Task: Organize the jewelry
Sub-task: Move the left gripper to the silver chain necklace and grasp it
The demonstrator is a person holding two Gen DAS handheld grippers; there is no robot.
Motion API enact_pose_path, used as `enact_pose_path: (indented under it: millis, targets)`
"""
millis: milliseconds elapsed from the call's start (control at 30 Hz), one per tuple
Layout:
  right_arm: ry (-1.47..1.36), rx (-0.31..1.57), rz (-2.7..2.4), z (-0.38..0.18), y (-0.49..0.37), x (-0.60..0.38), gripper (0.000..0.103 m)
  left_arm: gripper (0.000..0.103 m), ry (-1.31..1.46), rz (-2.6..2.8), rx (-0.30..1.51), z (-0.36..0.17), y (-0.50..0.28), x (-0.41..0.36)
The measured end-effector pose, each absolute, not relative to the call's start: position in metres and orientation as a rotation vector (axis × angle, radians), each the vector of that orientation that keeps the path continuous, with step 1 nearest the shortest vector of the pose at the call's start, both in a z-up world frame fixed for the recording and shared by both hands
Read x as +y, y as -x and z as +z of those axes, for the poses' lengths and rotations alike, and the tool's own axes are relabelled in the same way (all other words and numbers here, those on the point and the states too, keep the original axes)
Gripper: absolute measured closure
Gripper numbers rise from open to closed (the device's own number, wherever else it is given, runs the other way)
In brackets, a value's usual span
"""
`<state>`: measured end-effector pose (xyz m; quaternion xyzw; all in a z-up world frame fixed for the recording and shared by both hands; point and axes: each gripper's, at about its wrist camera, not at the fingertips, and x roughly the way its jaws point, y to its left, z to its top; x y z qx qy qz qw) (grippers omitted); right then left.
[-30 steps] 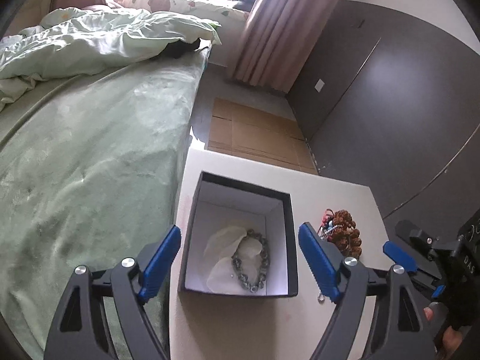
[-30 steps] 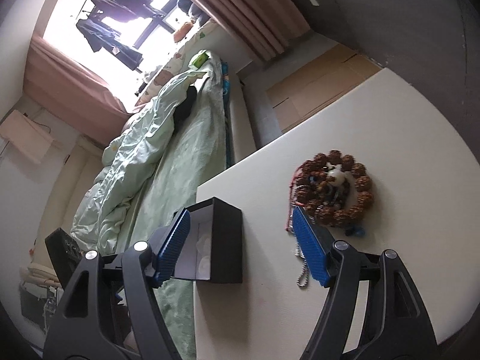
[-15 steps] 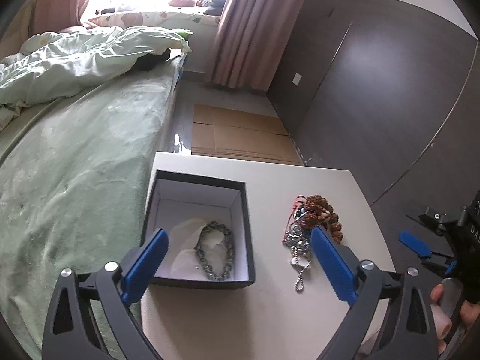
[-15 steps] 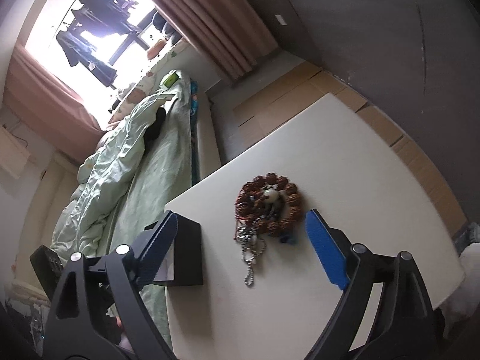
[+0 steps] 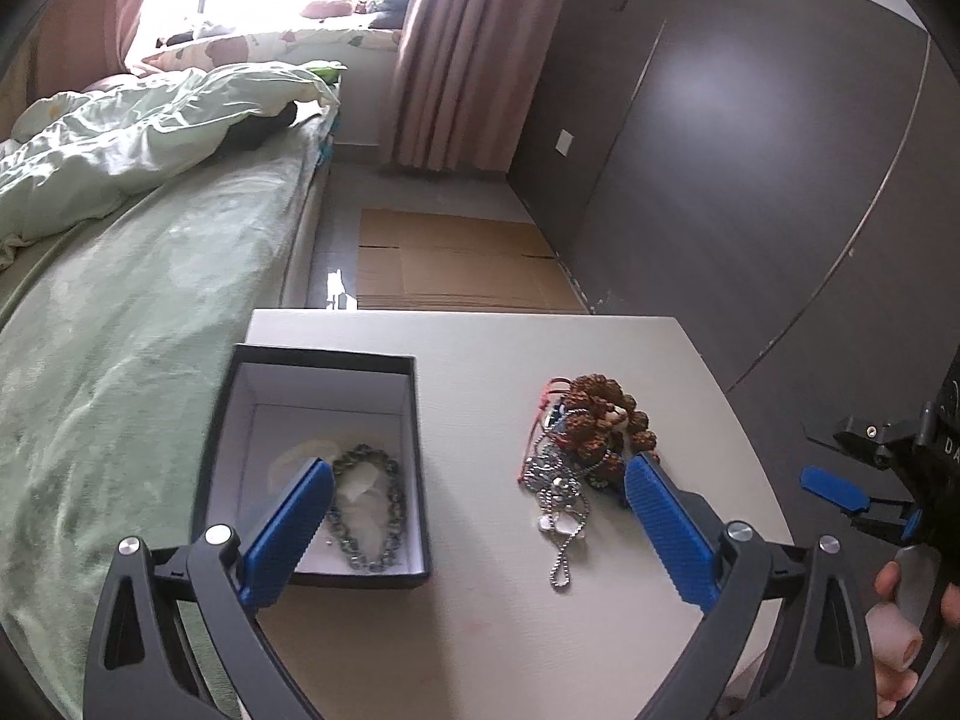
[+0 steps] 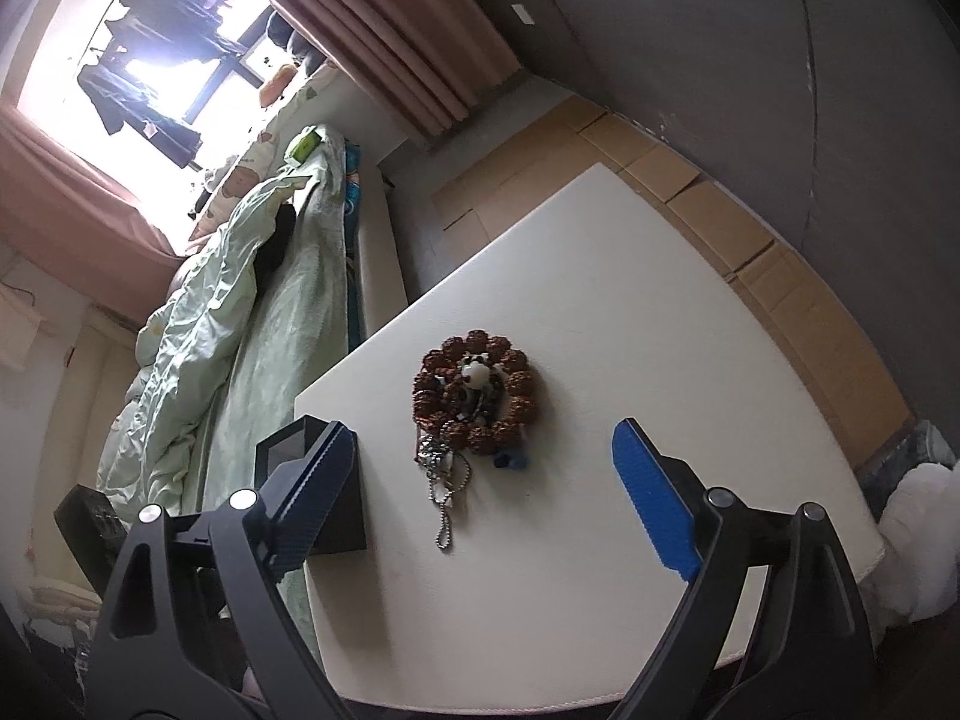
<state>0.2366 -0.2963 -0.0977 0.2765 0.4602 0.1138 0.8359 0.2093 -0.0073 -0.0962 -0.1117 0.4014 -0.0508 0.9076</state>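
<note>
Nearest in the left wrist view, my left gripper (image 5: 477, 531) stands released, its blue pads spread wide with nothing between them; the jaws have just been opening. My right gripper (image 6: 483, 498) reads the same in its own view: wide, empty, jaws just opened further.

Progress, as I judge it: one item is stowed. A grey-green beaded bracelet (image 5: 365, 509) lies inside the open black cardboard box with white lining (image 5: 327, 363) at lower left of the left view, on a pale translucent sheet I cannot identify. Still outstanding, lower centre right: a tangled pile on the bare cream tabletop (image 5: 480, 360), consisting of a silver ball chain (image 5: 561, 531), a brown knobbly seed-bead bracelet (image 5: 600, 420) and a thin red cord (image 5: 540, 414). Pile and box sit apart, not touching.

View differences: only the left view shows the box interior and its stowed bracelet. The right view shows the box from outside only, but gives the seed-bead ring laid out as a full circle with a small white figure charm (image 6: 476, 371) at its centre. Farthest, upper left, a green-covered bed (image 5: 120, 312).
</note>
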Motion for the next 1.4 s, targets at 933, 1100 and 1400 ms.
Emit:
enact_pose_path:
  millis: [933, 1100, 1400]
  targets:
    - [-0.64, 0.997, 0.23, -0.112, -0.264, -0.318, 0.015, 0.05, 0.087, -0.17, 0.959, -0.156, -0.264, -0.075]
    - [-0.646, 0.998, 0.228, -0.113, -0.266, -0.317, 0.015, 0.06, 0.076, -0.175, 0.944, -0.152, -0.262, -0.081]
    - [-0.648, 1.001, 0.227, -0.114, -0.267, -0.316, 0.015, 0.068, 0.057, -0.181, 0.991, -0.164, -0.268, -0.095]
